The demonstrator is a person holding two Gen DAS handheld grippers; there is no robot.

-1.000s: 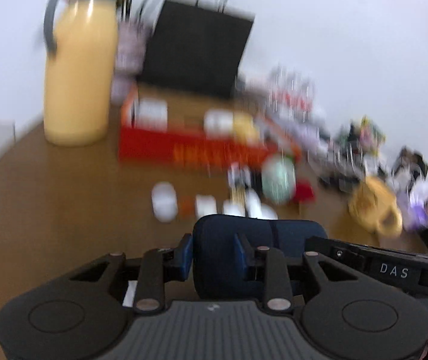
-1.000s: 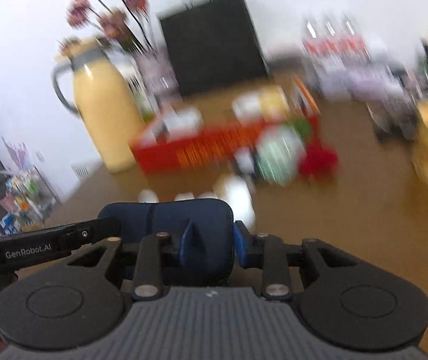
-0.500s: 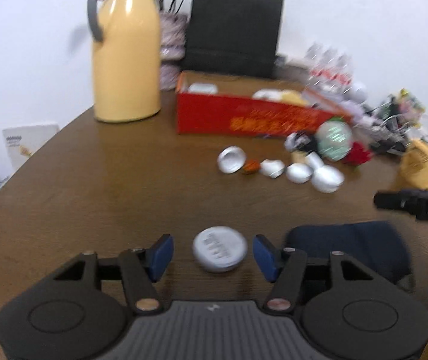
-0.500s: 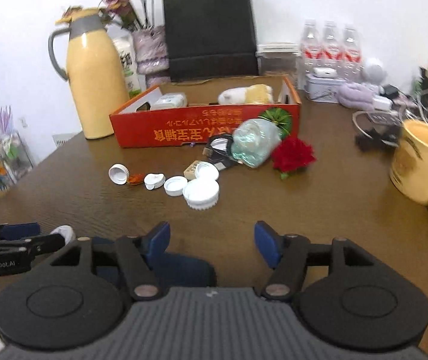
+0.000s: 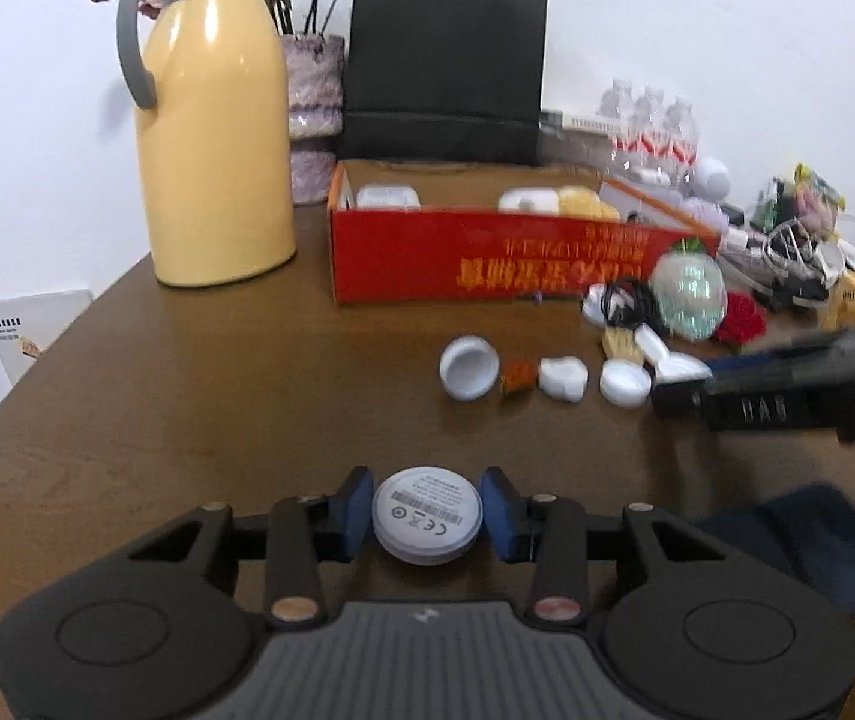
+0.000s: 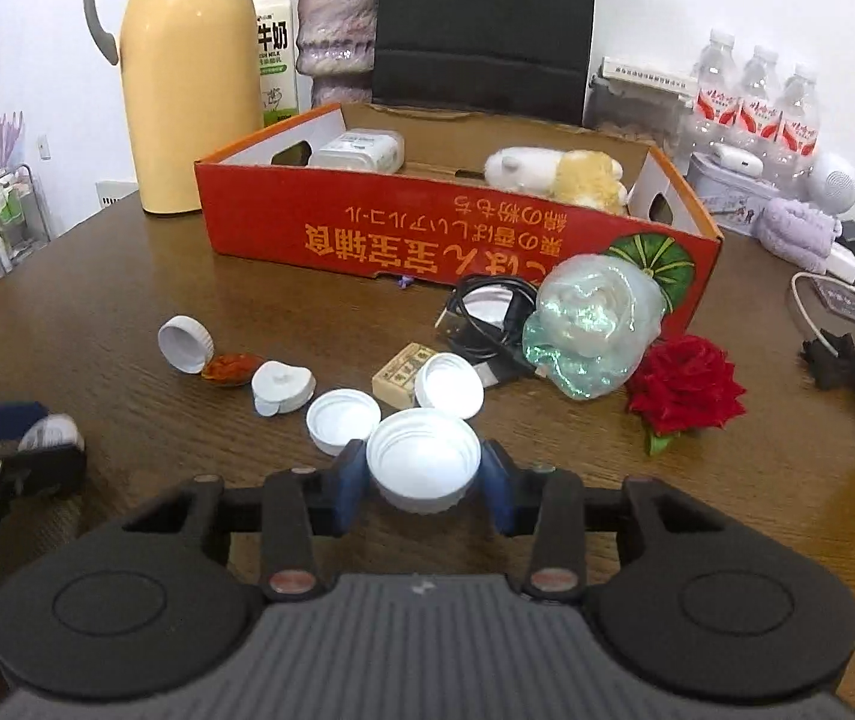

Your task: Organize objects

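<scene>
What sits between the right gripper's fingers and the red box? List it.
In the right wrist view: a large white cap between the right gripper fingers, jaws closing, then smaller white caps, a wooden block, black cable, before the red box.

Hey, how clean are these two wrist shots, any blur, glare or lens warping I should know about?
Left wrist: the right tool is motion-smeared, the yellow jug carries window glare, and the corners vignette. Right wrist: mostly sharp, the left tool at the edge is blurred, and the fisheye bends the table edge.

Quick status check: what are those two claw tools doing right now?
Left gripper closing around grey disc. Right gripper closing around big white cap. Smaller caps crowd close ahead.
</scene>
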